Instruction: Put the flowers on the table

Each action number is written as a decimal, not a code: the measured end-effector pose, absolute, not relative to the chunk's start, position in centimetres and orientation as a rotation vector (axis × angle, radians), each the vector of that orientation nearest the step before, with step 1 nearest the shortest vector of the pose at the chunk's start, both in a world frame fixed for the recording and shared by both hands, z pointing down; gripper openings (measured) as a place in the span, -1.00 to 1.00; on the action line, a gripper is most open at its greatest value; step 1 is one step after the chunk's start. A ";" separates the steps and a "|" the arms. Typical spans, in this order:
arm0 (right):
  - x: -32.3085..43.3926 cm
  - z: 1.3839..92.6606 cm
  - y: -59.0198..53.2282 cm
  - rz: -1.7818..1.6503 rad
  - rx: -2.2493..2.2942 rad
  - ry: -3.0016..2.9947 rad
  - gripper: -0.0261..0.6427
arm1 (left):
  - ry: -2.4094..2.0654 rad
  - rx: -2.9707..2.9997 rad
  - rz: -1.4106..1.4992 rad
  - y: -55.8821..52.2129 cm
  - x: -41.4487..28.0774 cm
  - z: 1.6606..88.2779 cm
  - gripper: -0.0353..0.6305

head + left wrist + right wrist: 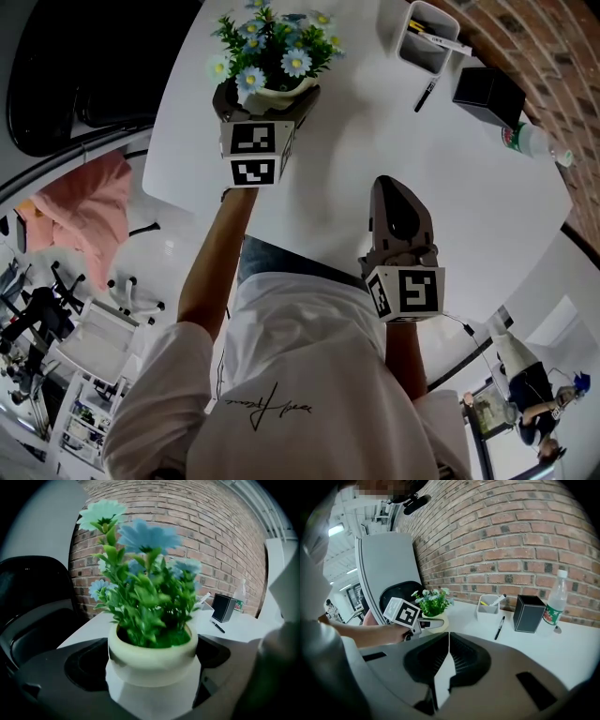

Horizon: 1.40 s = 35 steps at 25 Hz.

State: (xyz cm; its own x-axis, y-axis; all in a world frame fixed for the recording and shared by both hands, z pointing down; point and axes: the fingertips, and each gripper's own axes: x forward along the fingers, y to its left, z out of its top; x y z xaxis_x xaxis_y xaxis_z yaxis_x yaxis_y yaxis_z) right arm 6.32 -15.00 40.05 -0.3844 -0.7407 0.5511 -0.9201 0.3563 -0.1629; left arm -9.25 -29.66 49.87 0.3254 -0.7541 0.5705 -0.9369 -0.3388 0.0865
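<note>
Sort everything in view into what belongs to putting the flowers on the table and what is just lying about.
Belongs to the job:
flower pot
left gripper, jaws shut on the pot
white table

Just lying about:
white pen holder
black pen
black box
water bottle
right gripper, jaws together, holding nothing

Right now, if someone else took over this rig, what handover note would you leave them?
Left hand-held gripper: shut on the flower pot, over the near-left part of the table. Whether the pot touches the top is unclear.
Right hand-held gripper: shut, empty, over the table's near edge.
Done: pot is gripped and above the table.
Left: set it down if it isn't already, open the left jaws, back away without tipping it.
</note>
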 end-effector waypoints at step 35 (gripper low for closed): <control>6.7 37.9 -14.0 0.598 1.393 -2.261 -0.84 | -1.443 2.139 0.579 -27.0 -9.7 49.0 0.86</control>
